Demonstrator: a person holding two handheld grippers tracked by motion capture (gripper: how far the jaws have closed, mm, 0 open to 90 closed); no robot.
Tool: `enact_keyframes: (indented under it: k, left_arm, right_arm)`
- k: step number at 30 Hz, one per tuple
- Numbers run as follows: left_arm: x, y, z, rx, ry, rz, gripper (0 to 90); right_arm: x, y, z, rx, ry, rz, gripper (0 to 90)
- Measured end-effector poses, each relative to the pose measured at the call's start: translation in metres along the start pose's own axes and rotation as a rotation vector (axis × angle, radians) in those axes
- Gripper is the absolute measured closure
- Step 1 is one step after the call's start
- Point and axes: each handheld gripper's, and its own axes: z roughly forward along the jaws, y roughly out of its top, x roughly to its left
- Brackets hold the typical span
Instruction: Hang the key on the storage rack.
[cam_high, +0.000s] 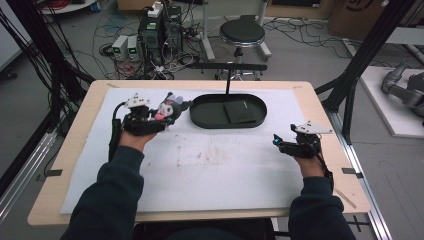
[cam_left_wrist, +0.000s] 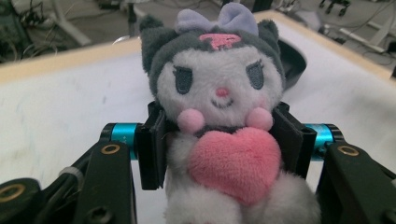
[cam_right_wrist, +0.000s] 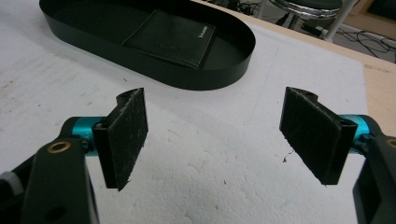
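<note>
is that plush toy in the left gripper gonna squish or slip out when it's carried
The plush toy probably squishes: the left gripper pinches its fluffy body in at the sides. It likely stays put, since the fuzzy fabric should grip the black pads. It looks light for its size, though the unsupported head may flop.

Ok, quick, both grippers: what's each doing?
Left gripper: shut on the grey-and-white plush toy with a pink heart.
Right gripper: open, holding nothing.
</note>
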Motion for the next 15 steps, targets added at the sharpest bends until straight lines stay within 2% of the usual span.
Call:
enact_keyframes:
  k: [2,6,9,13,15]
  left_arm:
    - [-0.002,0.017,0.008,-0.002,-0.006,0.022,45.1]
    - [-0.003,0.044,0.025,-0.031,-0.035,0.023,45.1]
    - [-0.004,0.060,0.037,-0.029,-0.046,0.028,45.1]
    - [-0.006,0.077,0.053,0.011,-0.025,0.024,45.1]
    - [-0.006,0.081,0.058,0.009,-0.016,0.011,45.1]
  right_arm:
    - [0.000,0.000,0.000,-0.002,0.004,0.003,23.9]
    - [0.000,0.001,0.000,-0.010,0.010,0.004,23.9]
    - [0.000,0.000,0.000,-0.011,0.012,0.009,23.9]
    - [-0.002,0.000,0.000,-0.013,0.012,0.014,23.9]
    - [-0.002,0.000,-0.001,-0.015,0.013,0.016,23.9]
